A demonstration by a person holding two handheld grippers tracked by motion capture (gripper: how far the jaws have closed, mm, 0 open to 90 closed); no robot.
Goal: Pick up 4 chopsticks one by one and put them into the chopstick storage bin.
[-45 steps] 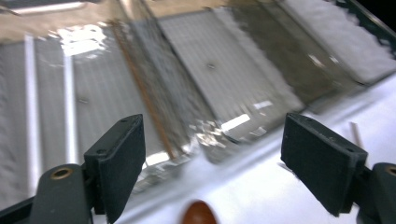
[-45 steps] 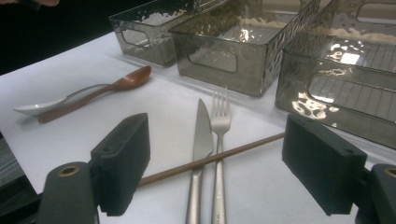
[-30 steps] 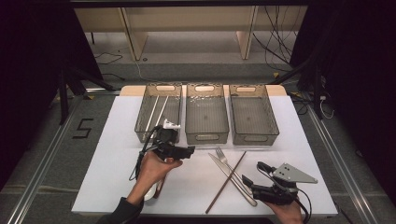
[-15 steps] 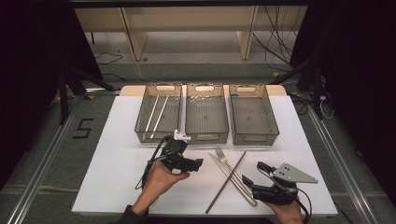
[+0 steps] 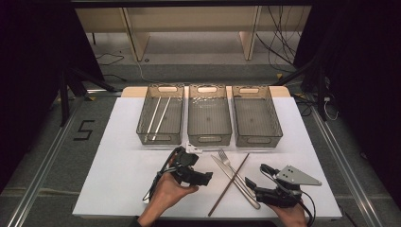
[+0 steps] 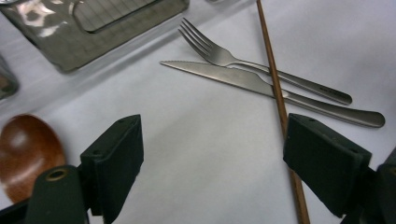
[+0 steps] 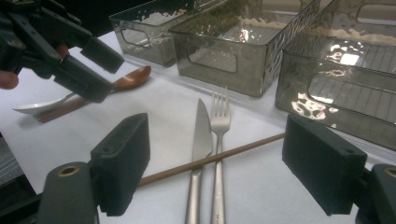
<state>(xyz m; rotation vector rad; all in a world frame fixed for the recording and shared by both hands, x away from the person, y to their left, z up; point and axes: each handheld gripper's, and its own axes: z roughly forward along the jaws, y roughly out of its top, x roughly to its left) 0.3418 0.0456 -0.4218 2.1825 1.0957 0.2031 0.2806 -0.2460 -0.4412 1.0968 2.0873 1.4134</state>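
At the near edge of the white table [image 5: 118, 179], the right gripper [image 5: 253, 185] rests low with its black, ribbed jaw pads spread wide and nothing between them; a grey three-cornered plate sits on top of it. The left gripper [image 5: 204, 178] hangs just above the tabletop in a hand [image 5: 170, 191], its matte black jaws also wide apart and empty, pointed toward the cutlery.

Between the two grippers lie a thin, straight brown wooden chopstick [image 5: 229, 184], a steel knife [image 5: 235, 181] with a serrated blade and rounded handle, and a four-tined steel fork [image 5: 231, 168]. The fork and knife lie side by side, brushed and shiny, and the chopstick crosses over both handles at a slant.

Left of the left gripper, in the right gripper view, a glossy brown wooden spoon [image 7: 133, 77] lies beside a white spoon [image 7: 39, 107].

Farther back stand three smoky, translucent plastic bins [image 5: 255, 139] in a row, rectangular with cut-out handles. The left one holds two pale slender sticks [image 5: 157, 116].
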